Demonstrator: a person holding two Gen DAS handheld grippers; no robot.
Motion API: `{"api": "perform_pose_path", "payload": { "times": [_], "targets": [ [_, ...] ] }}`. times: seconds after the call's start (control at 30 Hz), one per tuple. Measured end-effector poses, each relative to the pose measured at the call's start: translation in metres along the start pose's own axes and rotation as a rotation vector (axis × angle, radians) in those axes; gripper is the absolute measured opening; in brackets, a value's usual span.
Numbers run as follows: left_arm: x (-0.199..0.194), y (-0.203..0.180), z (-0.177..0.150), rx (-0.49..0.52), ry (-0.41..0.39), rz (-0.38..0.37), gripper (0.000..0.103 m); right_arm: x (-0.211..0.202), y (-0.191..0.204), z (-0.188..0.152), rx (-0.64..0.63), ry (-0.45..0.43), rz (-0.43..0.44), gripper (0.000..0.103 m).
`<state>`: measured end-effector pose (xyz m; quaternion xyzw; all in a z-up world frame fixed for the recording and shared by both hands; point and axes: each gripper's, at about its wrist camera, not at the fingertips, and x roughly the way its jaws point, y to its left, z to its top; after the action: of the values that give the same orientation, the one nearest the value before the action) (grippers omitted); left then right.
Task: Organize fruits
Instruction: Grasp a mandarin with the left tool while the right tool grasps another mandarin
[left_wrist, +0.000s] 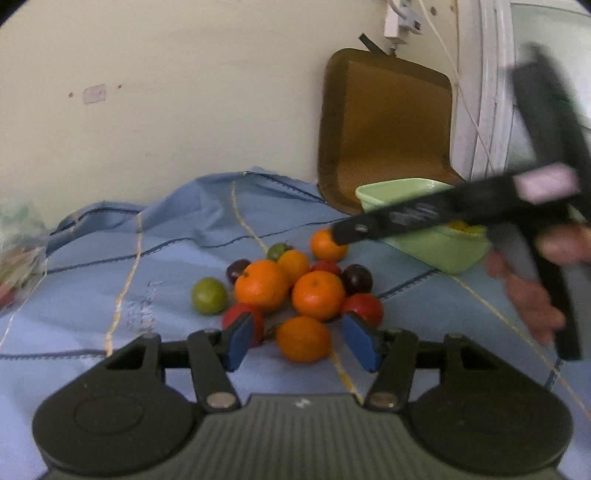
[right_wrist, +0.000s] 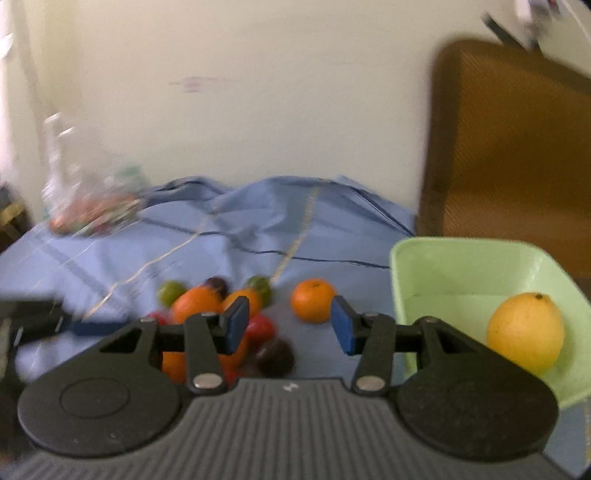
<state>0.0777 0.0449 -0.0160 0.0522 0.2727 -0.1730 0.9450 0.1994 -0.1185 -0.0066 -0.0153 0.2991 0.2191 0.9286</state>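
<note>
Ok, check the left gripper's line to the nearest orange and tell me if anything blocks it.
Nothing visible does. The left gripper is open, and the nearest orange lies on the blue cloth right ahead, between the blue pads. A red fruit sits close behind the left pad, crowding that side.

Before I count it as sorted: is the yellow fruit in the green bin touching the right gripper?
Apart. The right wrist view shows the yellow fruit resting inside the green bin, while the right gripper is open, empty, beside it.

The right tool (left_wrist: 461, 210) hides the green tub's (left_wrist: 436, 254) contents; the bag (right_wrist: 92, 210) is blurred.
</note>
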Motion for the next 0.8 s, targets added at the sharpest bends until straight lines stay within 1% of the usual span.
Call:
{"api": "perform_pose_path", "payload": {
  "times": [0.07, 0.1, 0.13, 0.2, 0.3, 0.37, 0.47, 0.53, 0.57, 0.63, 0.67, 0.7, 0.8],
  "targets": [
    [0.002, -0.003, 0.0, 0.011, -0.002, 0.012, 0.052, 0.019, -0.013, 0.008, 0.051, 0.035, -0.025, 0.049],
    [0.004, -0.004, 0.001, 0.014, -0.003, 0.019, 0.048, 0.026, -0.014, 0.01, 0.05, 0.033, -0.038, 0.049],
    [0.005, -0.006, 0.001, 0.02, -0.002, 0.024, 0.043, 0.031, -0.014, 0.013, 0.034, 0.039, -0.046, 0.049],
    [0.004, -0.011, -0.002, 0.038, 0.007, 0.02, 0.039, 0.04, -0.008, 0.016, -0.004, 0.056, -0.063, 0.05],
    [-0.004, -0.02, -0.008, 0.088, -0.018, 0.026, 0.038, 0.047, 0.001, 0.015, -0.079, 0.084, -0.058, 0.051],
    [-0.004, -0.022, -0.008, 0.101, -0.014, 0.033, 0.038, 0.05, 0.005, 0.014, -0.144, 0.102, -0.074, 0.051],
    [0.002, -0.013, -0.006, 0.054, 0.023, 0.028, 0.038, 0.055, 0.01, 0.011, -0.241, 0.131, -0.093, 0.051],
    [0.006, -0.002, -0.004, -0.003, 0.04, 0.003, 0.034, 0.061, 0.01, 0.013, -0.276, 0.151, -0.099, 0.05],
    [0.006, 0.003, -0.004, -0.029, 0.04, -0.015, 0.034, 0.063, 0.01, 0.015, -0.284, 0.162, -0.094, 0.048],
    [0.006, 0.008, -0.004, -0.056, 0.037, -0.033, 0.034, 0.063, 0.007, 0.017, -0.3, 0.179, -0.097, 0.041],
    [0.005, 0.009, -0.004, -0.066, 0.033, -0.04, 0.034, 0.062, 0.006, 0.017, -0.301, 0.174, -0.103, 0.038],
    [0.003, 0.012, -0.005, -0.076, 0.027, -0.049, 0.033, 0.059, 0.004, 0.017, -0.291, 0.172, -0.101, 0.037],
    [-0.004, 0.017, -0.007, -0.102, 0.009, -0.08, 0.033, 0.031, 0.002, 0.013, -0.231, 0.1, -0.064, 0.037]
  ]
}}
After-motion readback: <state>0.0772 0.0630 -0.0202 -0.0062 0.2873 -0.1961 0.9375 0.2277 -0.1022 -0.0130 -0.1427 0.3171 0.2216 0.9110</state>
